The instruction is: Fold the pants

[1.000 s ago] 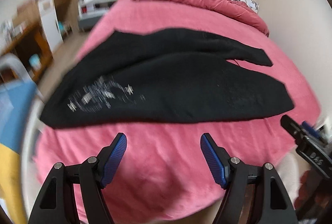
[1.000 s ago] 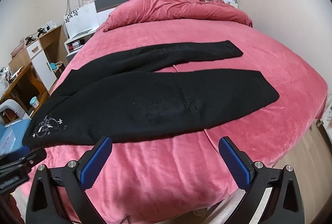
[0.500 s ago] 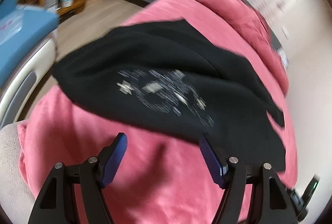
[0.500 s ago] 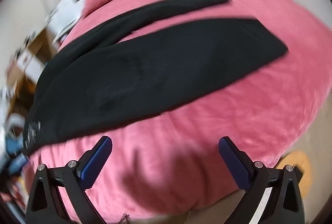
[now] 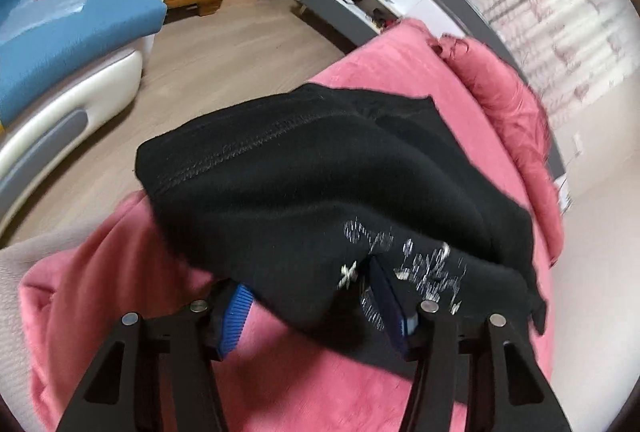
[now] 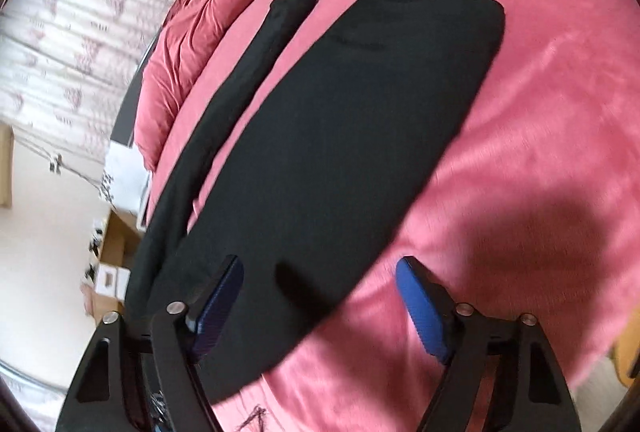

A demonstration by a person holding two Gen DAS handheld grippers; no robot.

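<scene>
Black pants point(image 6: 332, 136) lie spread on the pink bed point(image 6: 540, 120), both legs reaching from the waist toward the far end of the bed, the narrower-looking leg nearer the heaped pink quilt point(image 6: 188, 44).

The left tongs point(image 5: 310, 302) sit at the waist corner with the white print point(image 5: 416, 264). Their blue pads stand apart with a bulge of black cloth between them; the left pad is partly under the fabric, and whether they grip it I cannot tell.

The right tongs point(image 6: 320, 296) hover wide apart over the near edge of the broad leg, the left pad over black cloth, the right pad over bare bed.
</scene>
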